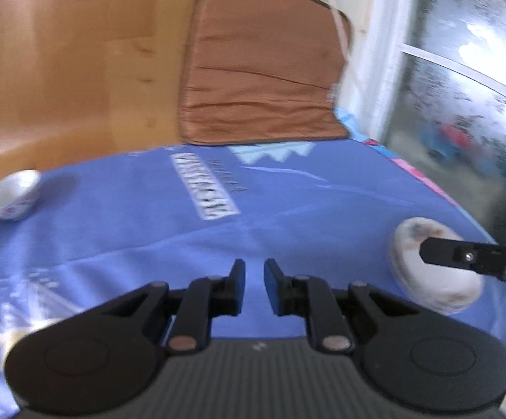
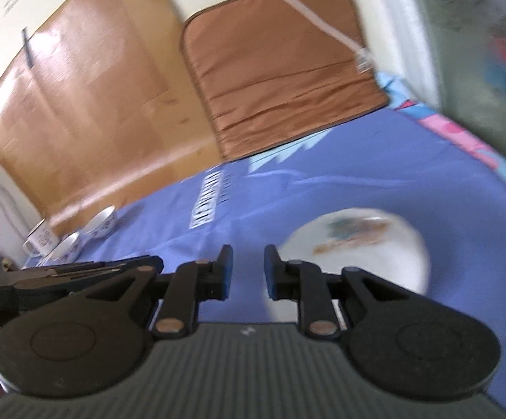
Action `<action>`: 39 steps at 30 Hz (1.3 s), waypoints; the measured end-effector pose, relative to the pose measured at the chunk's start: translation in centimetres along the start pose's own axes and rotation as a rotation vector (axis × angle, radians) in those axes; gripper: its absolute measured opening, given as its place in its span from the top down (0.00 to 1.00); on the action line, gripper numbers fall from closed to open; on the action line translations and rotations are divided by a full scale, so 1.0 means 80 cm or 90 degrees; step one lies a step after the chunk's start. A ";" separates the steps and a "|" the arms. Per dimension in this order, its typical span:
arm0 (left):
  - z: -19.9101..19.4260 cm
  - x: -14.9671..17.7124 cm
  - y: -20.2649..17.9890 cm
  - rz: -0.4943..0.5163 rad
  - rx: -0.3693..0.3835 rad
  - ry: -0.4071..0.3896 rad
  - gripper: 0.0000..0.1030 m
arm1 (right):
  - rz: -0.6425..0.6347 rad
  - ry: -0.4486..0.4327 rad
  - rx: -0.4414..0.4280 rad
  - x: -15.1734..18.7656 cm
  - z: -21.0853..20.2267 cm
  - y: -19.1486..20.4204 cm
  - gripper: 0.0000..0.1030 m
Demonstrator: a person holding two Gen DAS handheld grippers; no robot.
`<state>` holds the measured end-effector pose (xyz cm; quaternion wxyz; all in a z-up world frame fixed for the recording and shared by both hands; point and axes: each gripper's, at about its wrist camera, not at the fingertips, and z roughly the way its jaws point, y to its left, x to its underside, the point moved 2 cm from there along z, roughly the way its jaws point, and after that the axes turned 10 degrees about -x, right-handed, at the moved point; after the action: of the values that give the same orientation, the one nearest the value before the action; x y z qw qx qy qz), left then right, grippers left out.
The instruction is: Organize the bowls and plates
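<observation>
White and faintly patterned, the plate (image 2: 357,248) lies flat on the blue cloth (image 2: 375,174), just ahead and to the right of the right gripper (image 2: 248,269), whose jaws stand slightly apart with nothing between them. The left gripper (image 1: 254,281) hangs nearly closed and empty over the cloth, well apart from the small bowl (image 1: 12,193) at the far left edge, near the cardboard (image 1: 61,63).

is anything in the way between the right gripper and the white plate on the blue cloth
Nothing visible stands in the way. In the right wrist view the plate lies flat on the blue cloth, just ahead and to the right of the right gripper, whose jaws hold nothing. Only bare cloth lies between them.
</observation>
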<state>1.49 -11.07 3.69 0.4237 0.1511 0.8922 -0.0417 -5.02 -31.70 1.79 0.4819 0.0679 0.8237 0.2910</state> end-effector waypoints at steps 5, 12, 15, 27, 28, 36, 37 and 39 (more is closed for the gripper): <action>-0.012 0.008 0.055 -0.021 -0.061 -0.025 0.86 | -0.019 0.024 -0.042 0.007 0.037 0.043 0.75; -0.022 0.024 0.129 -0.068 -0.126 -0.032 0.84 | -0.043 0.052 -0.084 0.020 0.077 0.093 0.72; -0.024 0.032 0.156 -0.089 -0.148 -0.030 0.83 | -0.047 0.063 -0.098 0.026 0.094 0.108 0.72; -0.026 0.063 0.237 -0.150 -0.224 -0.020 0.79 | -0.088 0.097 -0.113 0.046 0.136 0.149 0.72; -0.027 0.066 0.242 -0.155 -0.230 -0.020 0.79 | -0.090 0.100 -0.115 0.047 0.139 0.151 0.72; -0.046 0.086 0.281 -0.185 -0.248 -0.050 0.76 | -0.108 0.124 -0.131 0.050 0.162 0.171 0.71; -0.049 0.089 0.287 -0.191 -0.252 -0.053 0.76 | -0.111 0.129 -0.136 0.050 0.166 0.175 0.71; -0.054 0.094 0.298 -0.206 -0.257 -0.055 0.76 | -0.116 0.139 -0.143 0.051 0.174 0.182 0.71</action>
<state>1.07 14.24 1.98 0.4709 -0.0831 0.8760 0.0634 1.96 -12.35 1.53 0.4186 -0.0935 0.8361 0.3419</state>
